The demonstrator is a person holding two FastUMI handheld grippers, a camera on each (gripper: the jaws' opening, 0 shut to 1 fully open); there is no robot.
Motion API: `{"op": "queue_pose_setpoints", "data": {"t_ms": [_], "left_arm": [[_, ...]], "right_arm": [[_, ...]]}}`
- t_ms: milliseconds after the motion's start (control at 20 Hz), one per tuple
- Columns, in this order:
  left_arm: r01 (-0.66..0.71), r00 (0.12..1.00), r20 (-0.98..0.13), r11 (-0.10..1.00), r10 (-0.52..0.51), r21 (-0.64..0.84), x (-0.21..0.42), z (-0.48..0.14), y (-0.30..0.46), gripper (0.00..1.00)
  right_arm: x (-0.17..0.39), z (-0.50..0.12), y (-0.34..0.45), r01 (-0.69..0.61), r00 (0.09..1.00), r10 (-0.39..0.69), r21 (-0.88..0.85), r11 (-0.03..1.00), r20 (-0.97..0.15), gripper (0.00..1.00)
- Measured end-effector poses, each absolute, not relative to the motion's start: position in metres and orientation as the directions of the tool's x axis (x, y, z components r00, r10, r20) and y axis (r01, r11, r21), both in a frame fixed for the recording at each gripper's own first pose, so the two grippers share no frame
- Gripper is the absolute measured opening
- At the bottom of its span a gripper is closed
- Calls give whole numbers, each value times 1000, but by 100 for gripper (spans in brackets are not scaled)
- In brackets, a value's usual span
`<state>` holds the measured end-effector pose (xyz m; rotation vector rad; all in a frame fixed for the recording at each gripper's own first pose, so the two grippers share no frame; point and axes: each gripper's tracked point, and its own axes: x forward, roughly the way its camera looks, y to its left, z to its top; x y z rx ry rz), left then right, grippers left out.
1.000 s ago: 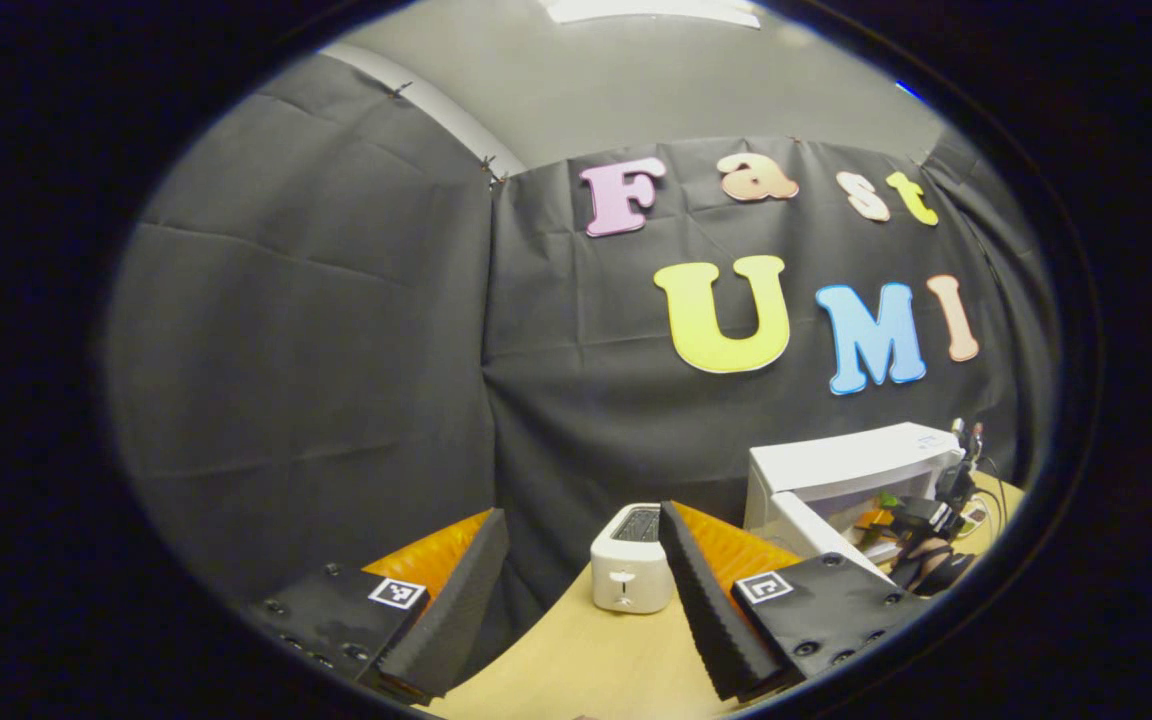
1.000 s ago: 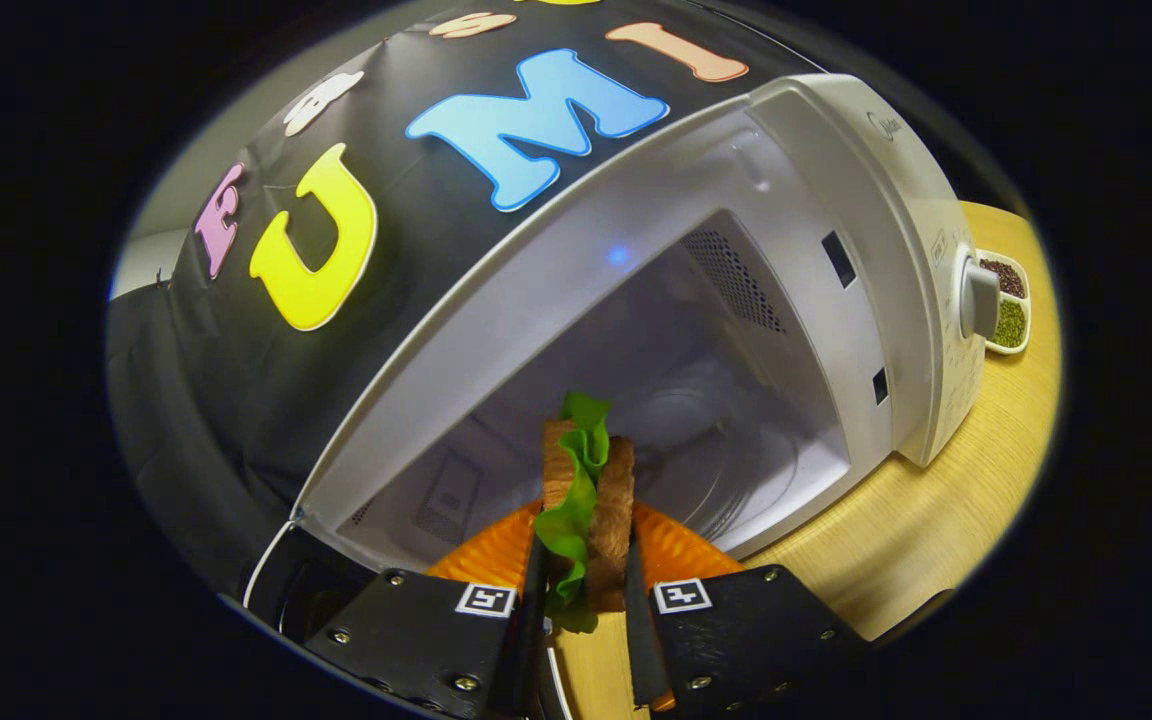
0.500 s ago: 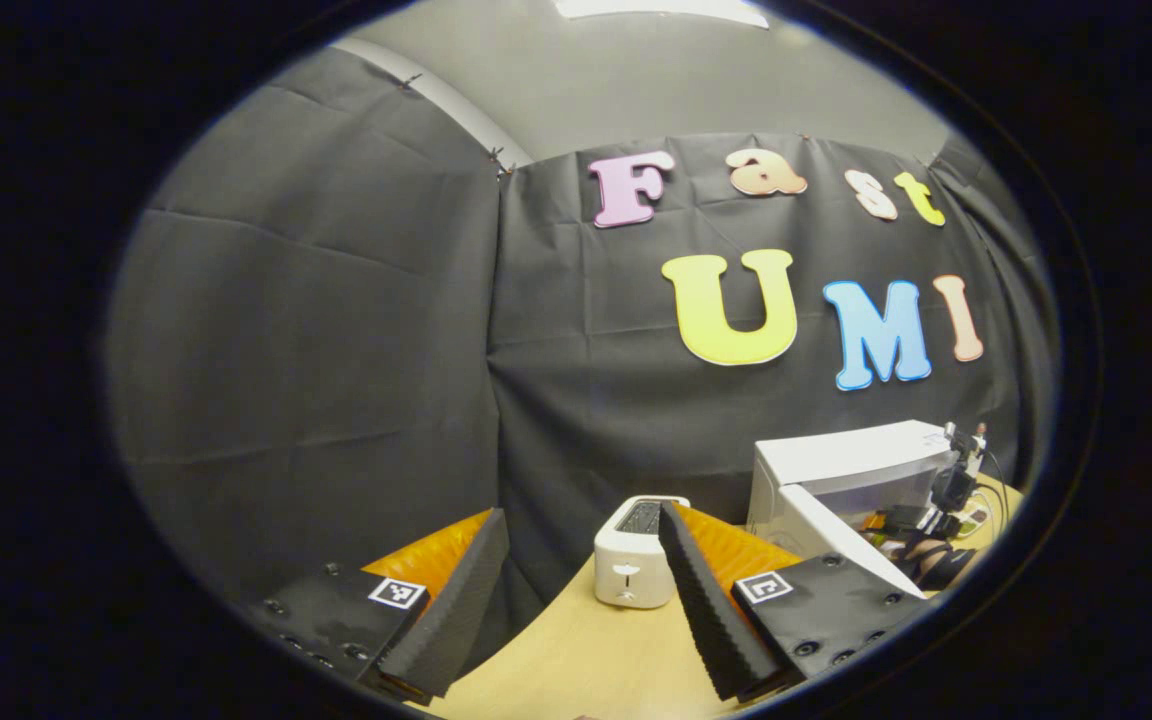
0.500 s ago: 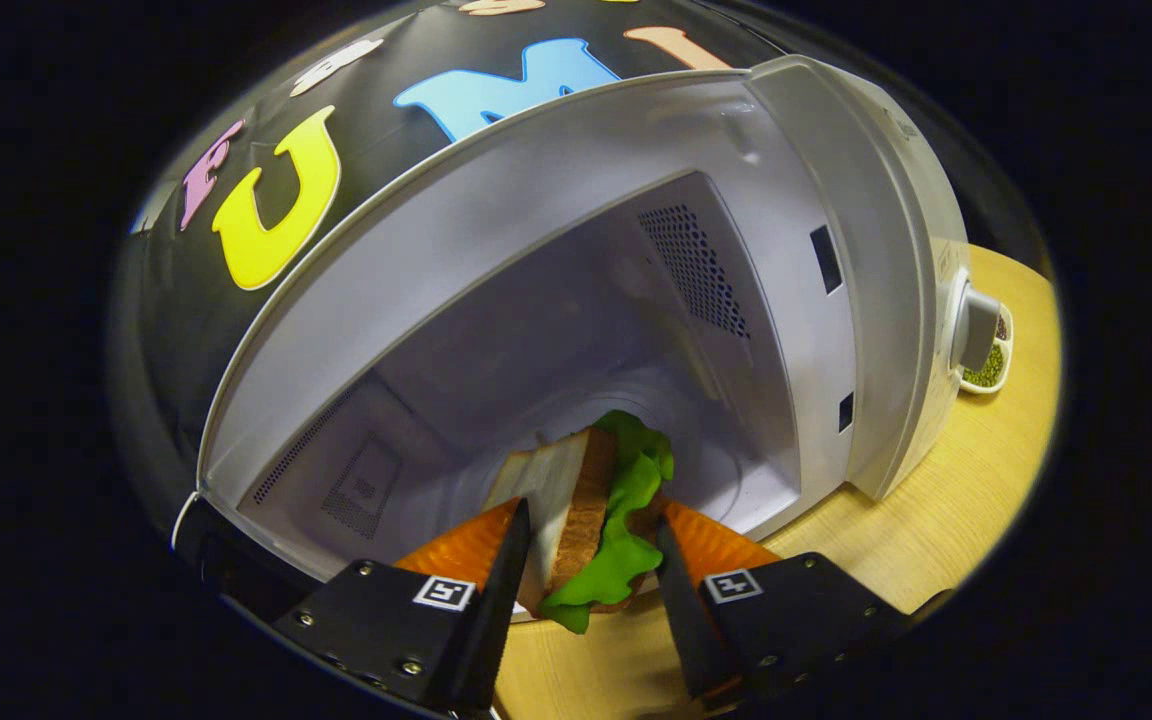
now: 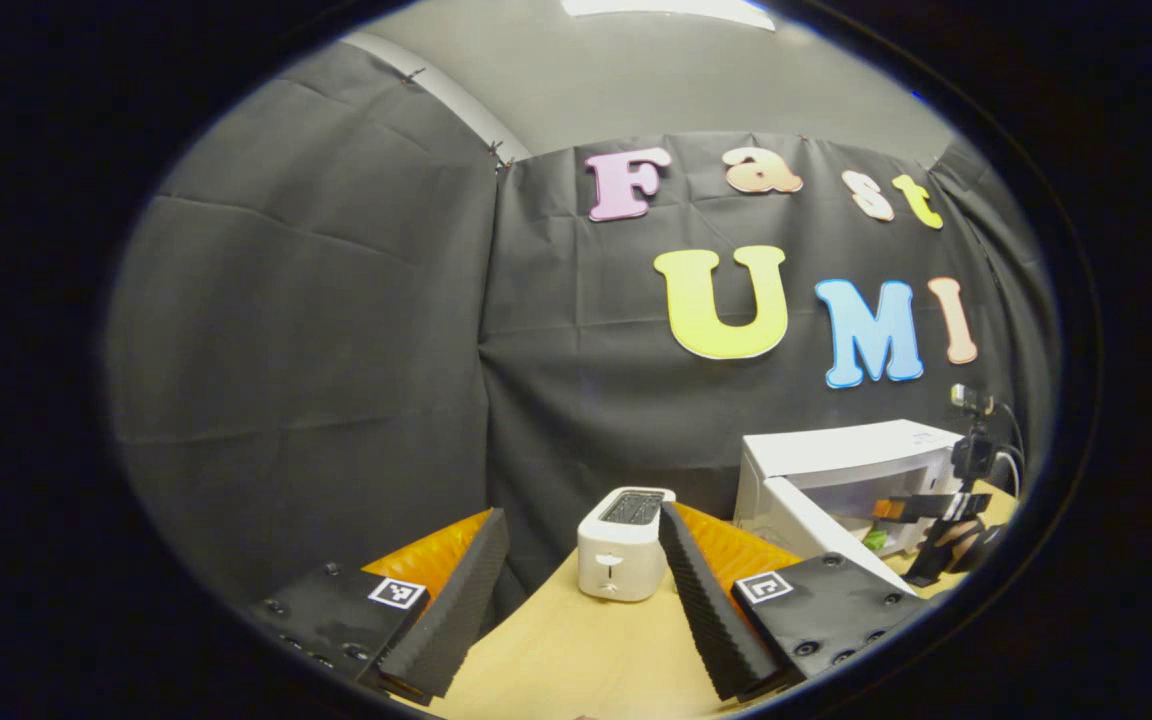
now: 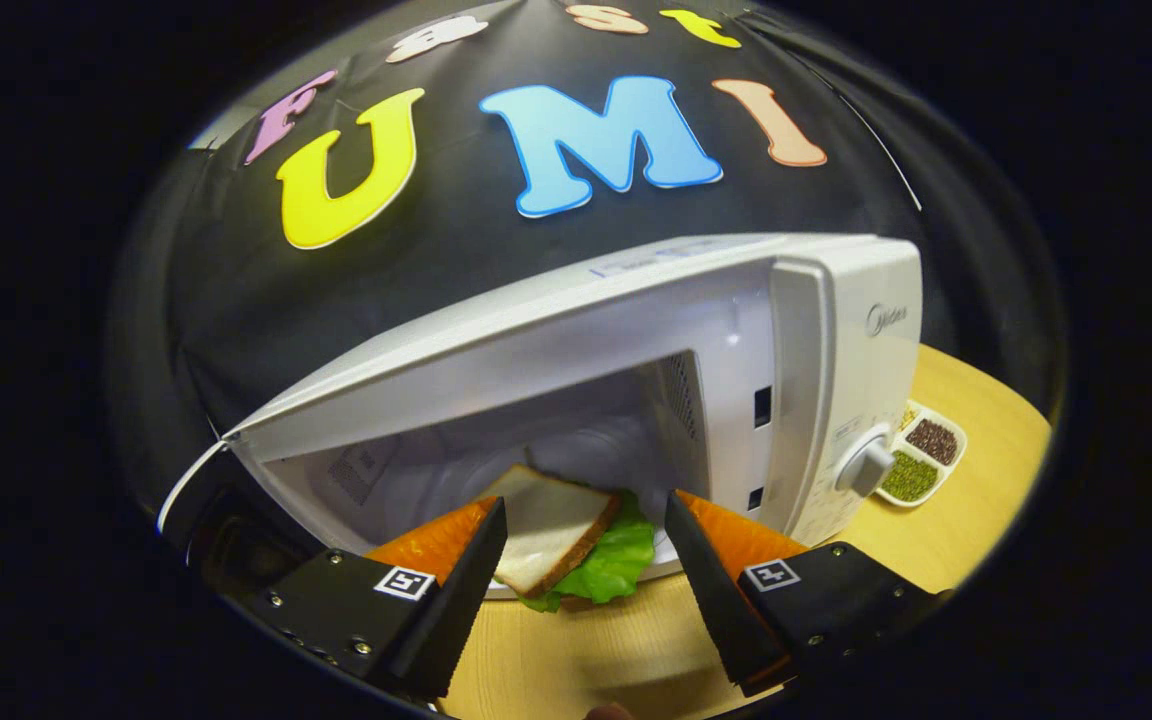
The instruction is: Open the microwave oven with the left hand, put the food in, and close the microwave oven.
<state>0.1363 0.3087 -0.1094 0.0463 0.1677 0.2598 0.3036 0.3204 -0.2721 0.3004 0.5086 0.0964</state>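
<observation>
The white microwave (image 6: 816, 330) stands with its door (image 6: 206, 500) swung open to the left. A sandwich (image 6: 561, 535) of bread and green lettuce lies flat at the front of its cavity. My right gripper (image 6: 581, 560) is open just outside the opening, its fingers apart on either side of the sandwich without touching it. In the left gripper view the microwave (image 5: 841, 465) is far off at the right with its door (image 5: 811, 530) open, and the right gripper (image 5: 921, 508) is at its mouth. My left gripper (image 5: 576, 590) is open and holds nothing.
A white toaster (image 5: 621, 545) stands on the wooden table (image 5: 576, 655) left of the microwave. A small divided dish (image 6: 916, 455) of seeds sits right of the microwave. The black cloth wall runs behind everything.
The right gripper opened, let the sandwich drop flat inside the microwave, and drew back out of the cavity. The left gripper hardly moved.
</observation>
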Motion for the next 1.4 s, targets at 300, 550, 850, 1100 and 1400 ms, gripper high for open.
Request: {"op": "queue_pose_setpoints", "data": {"t_ms": [300, 550, 850, 1100, 1400], "left_arm": [[-259, 951, -158, 964, 267, 68, 127, -116, 298, 97], [-253, 950, -180, 967, 256, 41, 115, -128, 286, 99], [-258, 945, -190, 964, 266, 66, 106, -143, 278, 96], [-256, 936, -229, 964, 267, 76, 95, -165, 266, 87], [-257, 916, -301, 964, 266, 68, 82, -193, 250, 52]], "right_arm": [[253, -193, 294, -144, 915, 213, 215, 966, -343, 96], [207, -131, 269, -223, 938, 246, 118, 968, -245, 96], [171, -84, 230, -224, 956, 239, 107, 969, -169, 96], [155, -63, 191, -196, 969, 208, 98, 976, -130, 96], [138, -58, 147, -168, 976, 178, 93, 981, -123, 96]]}}
